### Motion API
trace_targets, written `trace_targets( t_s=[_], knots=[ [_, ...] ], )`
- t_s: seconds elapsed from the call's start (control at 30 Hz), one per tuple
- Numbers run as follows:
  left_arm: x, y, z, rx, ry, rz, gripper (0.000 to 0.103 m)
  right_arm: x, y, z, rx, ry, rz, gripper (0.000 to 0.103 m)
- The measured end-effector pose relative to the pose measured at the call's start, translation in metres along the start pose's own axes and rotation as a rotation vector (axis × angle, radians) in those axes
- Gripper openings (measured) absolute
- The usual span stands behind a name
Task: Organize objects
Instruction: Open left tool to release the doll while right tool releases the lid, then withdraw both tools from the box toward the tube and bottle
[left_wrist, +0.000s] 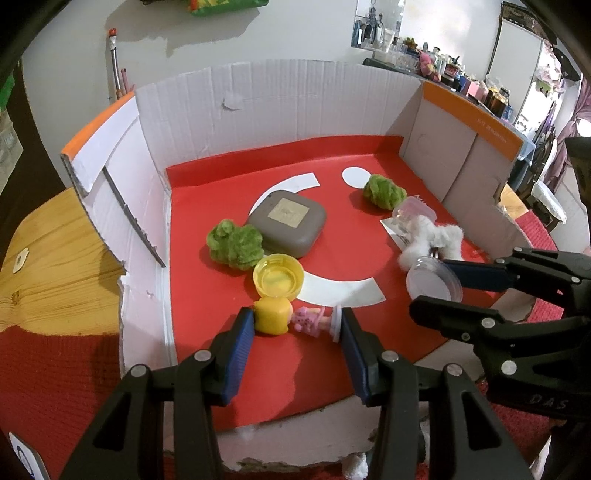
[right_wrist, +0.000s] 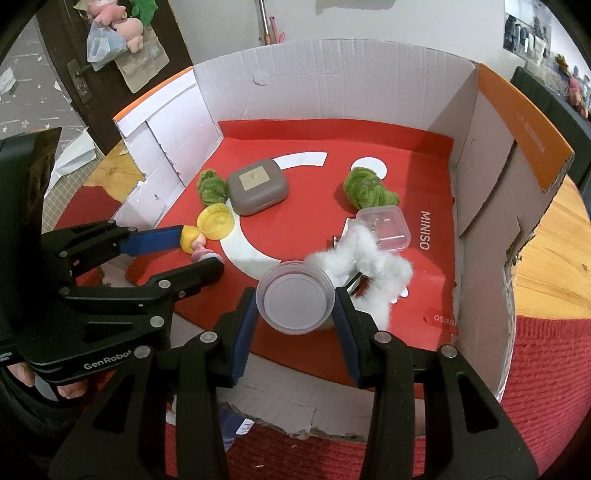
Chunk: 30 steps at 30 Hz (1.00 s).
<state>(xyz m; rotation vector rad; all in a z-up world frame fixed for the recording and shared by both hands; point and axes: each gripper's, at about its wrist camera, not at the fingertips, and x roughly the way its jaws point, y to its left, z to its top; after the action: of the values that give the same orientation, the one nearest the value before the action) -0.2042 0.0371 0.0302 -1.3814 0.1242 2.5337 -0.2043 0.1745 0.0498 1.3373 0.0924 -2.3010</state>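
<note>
My left gripper (left_wrist: 295, 325) is shut on a small doll (left_wrist: 271, 317) with yellow hair and a pink dress. The doll lies crosswise, one pad on its head and the other on its white base, low over the red floor of a cardboard box (left_wrist: 258, 99). My right gripper (right_wrist: 295, 299) is shut on a clear round tub (right_wrist: 295, 302), its pads pressing both sides. From the right wrist view the left gripper (right_wrist: 201, 249) and the doll (right_wrist: 190, 236) sit at the left. From the left wrist view the right gripper (left_wrist: 430, 286) holds the tub (left_wrist: 432, 284) at the right.
On the red floor lie a yellow cap (left_wrist: 279, 277) beside the doll, a grey square case (left_wrist: 288, 221), two green fluffy balls (left_wrist: 234, 245) (left_wrist: 384, 188), white cotton fluff (right_wrist: 373, 258) and a clear square box (right_wrist: 384, 227). Cardboard walls rise on three sides; the near side is low.
</note>
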Motion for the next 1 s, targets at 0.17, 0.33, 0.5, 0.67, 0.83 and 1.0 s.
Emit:
trace_targets(
  t_s=[0.17, 0.33, 0.5, 0.67, 0.83, 1.0],
  knots=[
    [-0.001, 0.000, -0.001, 0.000, -0.002, 0.001, 0.050, -0.001, 0.000, 0.000, 0.003, -0.007, 0.003, 0.040],
    [-0.007, -0.002, -0.001, 0.005, -0.021, 0.006, 0.057, -0.004, 0.002, -0.002, 0.000, -0.017, 0.003, 0.051],
    [-0.012, -0.004, -0.003, 0.007, -0.032, 0.012, 0.059, -0.011, 0.004, -0.005, 0.000, -0.040, -0.003, 0.054],
    [-0.015, -0.006, -0.005, 0.007, -0.038, 0.012, 0.062, -0.019, 0.004, -0.009, 0.004, -0.058, -0.007, 0.055],
    [-0.023, -0.010, -0.008, 0.010, -0.056, 0.018, 0.068, -0.028, 0.007, -0.013, 0.001, -0.076, -0.013, 0.063],
    [-0.030, -0.010, -0.012, 0.008, -0.071, 0.023, 0.072, -0.035, 0.010, -0.017, 0.002, -0.089, -0.019, 0.063]
  ],
)
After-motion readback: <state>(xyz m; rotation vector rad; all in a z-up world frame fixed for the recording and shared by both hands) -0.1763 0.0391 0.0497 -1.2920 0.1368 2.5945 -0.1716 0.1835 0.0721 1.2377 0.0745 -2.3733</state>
